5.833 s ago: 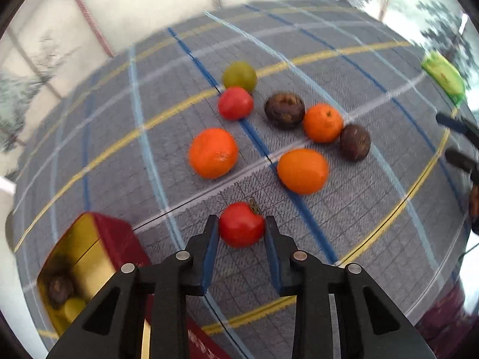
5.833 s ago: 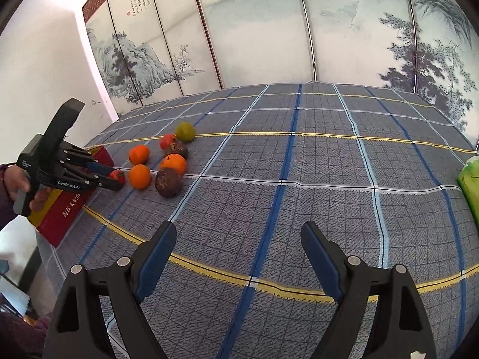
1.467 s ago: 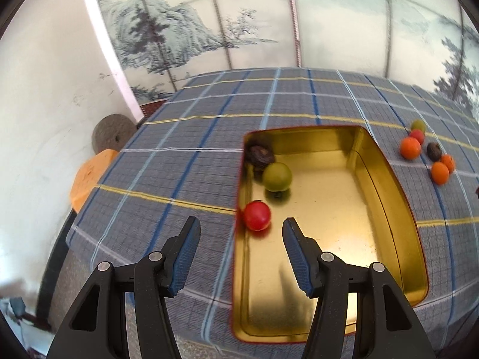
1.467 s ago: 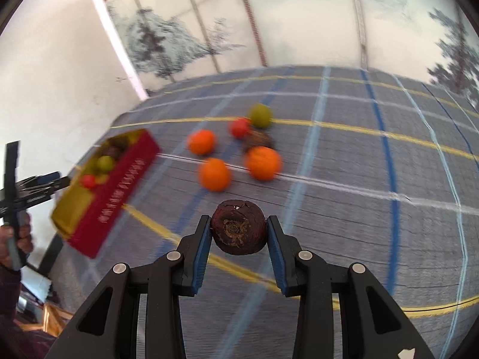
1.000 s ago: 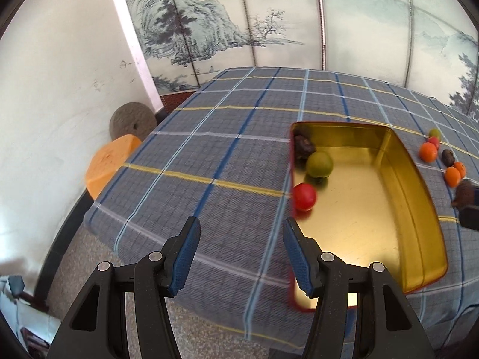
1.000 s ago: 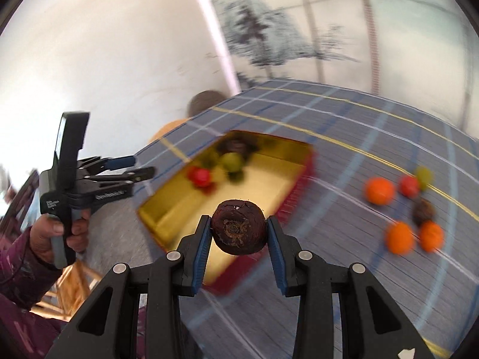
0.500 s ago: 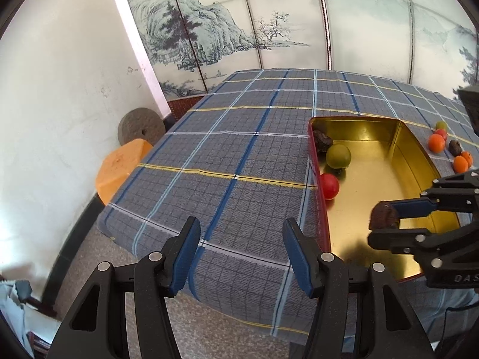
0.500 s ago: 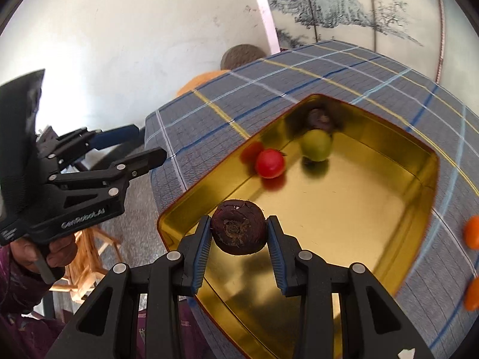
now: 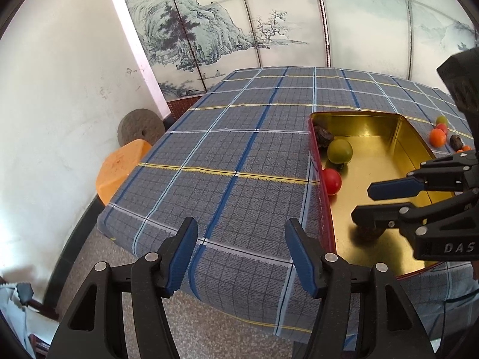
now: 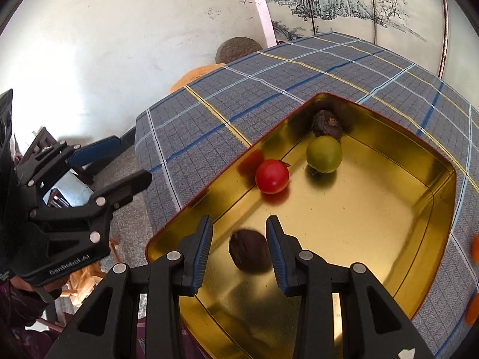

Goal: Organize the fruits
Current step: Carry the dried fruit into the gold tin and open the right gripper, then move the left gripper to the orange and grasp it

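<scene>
Right wrist view: the dark brown fruit [image 10: 248,252] lies low on the floor of the gold tin [image 10: 440,209], at the tin's near end. It looks slightly blurred, and there is a visible gap between it and one pad. The right tool [image 10: 238,224] hangs just above it with its jaws a narrow way apart, pinching nothing. In the left wrist view the same fruit sits under the tool's fingers with its shadow on the tin floor, so it is judged released.

Further into the tin are a red fruit [image 10: 271,176], a green fruit [image 10: 324,154] and a second dark fruit [image 10: 327,125] in the far corner. That makes four fruits in the tin.

Outside the tin, on the bench [image 9: 239,155] beyond its far end, loose fruit remains: an orange [image 9: 437,137], a small red and a green one, and another dark piece. The right arm hides part of this group, so the full count cannot be told. The task is judged roughly half done.

The left tool [image 9: 241,233] is spread and empty, over the bench edge well clear of the tin's side.

Against the earlier frame, half a second back the dark fruit was clamped between the right pads above the tin, and it is now down and free. Nearly six seconds back the red fruit was out on the bench.
</scene>
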The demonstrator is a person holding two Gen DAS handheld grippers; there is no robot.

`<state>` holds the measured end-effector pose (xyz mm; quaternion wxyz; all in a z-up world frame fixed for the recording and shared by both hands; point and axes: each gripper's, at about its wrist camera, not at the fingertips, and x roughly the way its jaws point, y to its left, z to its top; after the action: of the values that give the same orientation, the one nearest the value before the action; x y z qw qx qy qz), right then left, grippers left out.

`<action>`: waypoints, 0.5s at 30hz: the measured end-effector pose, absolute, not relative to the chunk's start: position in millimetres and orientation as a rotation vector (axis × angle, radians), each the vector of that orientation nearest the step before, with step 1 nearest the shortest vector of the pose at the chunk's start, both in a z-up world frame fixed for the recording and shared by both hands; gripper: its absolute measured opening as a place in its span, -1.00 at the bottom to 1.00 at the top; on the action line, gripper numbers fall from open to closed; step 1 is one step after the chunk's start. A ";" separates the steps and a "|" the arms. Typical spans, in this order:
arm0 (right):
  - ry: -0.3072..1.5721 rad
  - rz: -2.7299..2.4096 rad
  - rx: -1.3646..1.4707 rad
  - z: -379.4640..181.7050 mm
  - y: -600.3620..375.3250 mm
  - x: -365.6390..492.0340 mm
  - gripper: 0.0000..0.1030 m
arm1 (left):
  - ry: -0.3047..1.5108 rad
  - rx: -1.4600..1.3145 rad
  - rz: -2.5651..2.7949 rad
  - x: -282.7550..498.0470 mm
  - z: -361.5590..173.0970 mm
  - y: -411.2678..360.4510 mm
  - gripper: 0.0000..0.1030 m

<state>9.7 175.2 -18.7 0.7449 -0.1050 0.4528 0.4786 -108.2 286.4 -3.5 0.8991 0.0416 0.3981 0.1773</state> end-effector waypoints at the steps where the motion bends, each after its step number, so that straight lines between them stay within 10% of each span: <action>1: 0.983 1.052 -0.222 -16.9 174.4 9.7 -0.31 | 0.825 0.086 0.367 -108.3 -3.4 286.5 0.21; 15: 0.876 0.931 -0.002 -1.1 73.7 22.1 0.40 | 0.837 0.127 0.344 -105.8 -6.6 274.2 0.26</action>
<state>22.1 73.6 -1.1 0.8026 -0.0011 0.4088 0.4344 -105.8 274.2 -6.6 0.8975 0.0614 0.4040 0.1660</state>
